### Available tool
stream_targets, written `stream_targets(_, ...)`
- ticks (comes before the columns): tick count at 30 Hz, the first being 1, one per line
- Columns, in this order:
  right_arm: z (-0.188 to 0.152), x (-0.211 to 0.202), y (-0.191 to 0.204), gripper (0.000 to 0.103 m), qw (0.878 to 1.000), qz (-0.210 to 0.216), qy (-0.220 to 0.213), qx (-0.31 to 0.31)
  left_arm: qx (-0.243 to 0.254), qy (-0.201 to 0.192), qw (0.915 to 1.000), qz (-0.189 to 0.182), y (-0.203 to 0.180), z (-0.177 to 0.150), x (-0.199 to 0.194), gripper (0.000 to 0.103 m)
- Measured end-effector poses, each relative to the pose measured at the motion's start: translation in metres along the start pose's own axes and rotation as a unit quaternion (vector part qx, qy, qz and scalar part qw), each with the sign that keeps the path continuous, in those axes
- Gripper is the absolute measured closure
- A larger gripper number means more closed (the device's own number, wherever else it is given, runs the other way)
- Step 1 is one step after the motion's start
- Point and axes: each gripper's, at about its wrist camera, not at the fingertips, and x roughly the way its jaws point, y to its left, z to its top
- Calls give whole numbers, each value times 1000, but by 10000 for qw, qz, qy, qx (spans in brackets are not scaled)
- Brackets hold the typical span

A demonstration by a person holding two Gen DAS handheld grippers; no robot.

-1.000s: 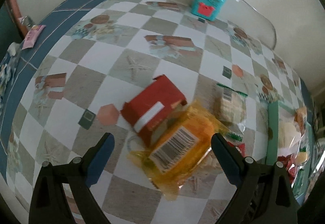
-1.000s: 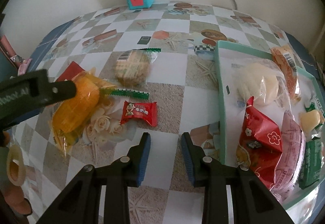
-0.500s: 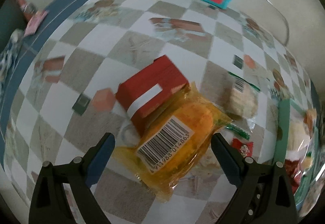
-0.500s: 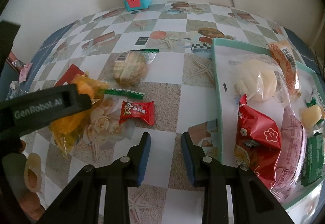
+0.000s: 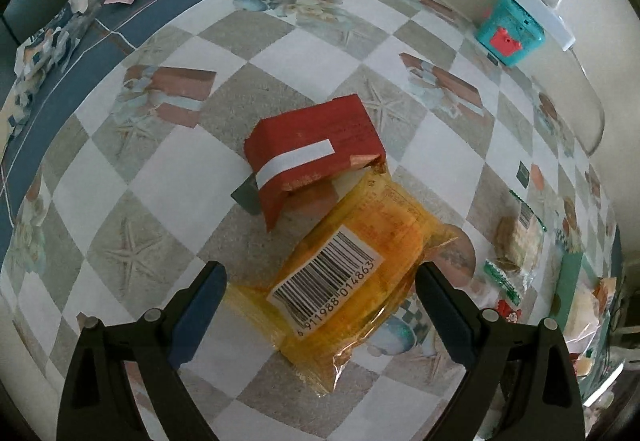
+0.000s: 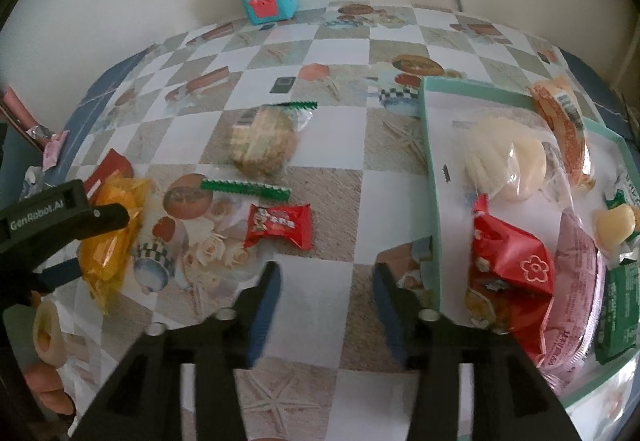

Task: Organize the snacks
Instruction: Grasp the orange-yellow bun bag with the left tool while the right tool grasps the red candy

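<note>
While several snacks are already gathered in the tray (image 6: 434, 177) at right, the orange packet (image 5: 352, 265) is straddled, ungripped, by the spread left gripper (image 5: 320, 305); nothing lies between the opening jaws of the right gripper (image 6: 326, 297).

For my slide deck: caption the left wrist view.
Open left gripper straddles an orange snack packet beside a red box.

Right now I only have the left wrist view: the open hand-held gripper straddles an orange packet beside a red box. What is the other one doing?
Observer: The right hand-held gripper holds nothing; its jaws are opening over bare tablecloth.
Operator: Where do the snacks go? I see only a green edge at far right.
Observer: That is a tray, already holding several packets, a red bag among them.
Operator: Anything loose besides my orange packet and red box?
Observer: Yes, a small red candy and a clear cracker pack lie between the packet and the tray.
</note>
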Motion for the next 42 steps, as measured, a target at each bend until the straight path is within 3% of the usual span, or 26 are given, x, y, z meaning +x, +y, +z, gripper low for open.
stream_targets(14,20,21,30,47,9995,-185,61,-267,269,3,9996,110,-14,5,8,7)
stream_targets(21,23,28,39,47,9978,-491,86,-445,303,-4,9995,74,-13,6,9,7)
stream_targets(28,22,27,44,64,9971,-492,47,-581,427,-11,9990,113,-15,5,10,7)
stream_targets(37,14,23,38,65,9980,-463,26,-436,538,-49,9983,218,-24,4,13,8)
stream_targets(42,9,19,31,65,9983,-482,68,-328,667,-67,9974,267,-29,1,13,17)
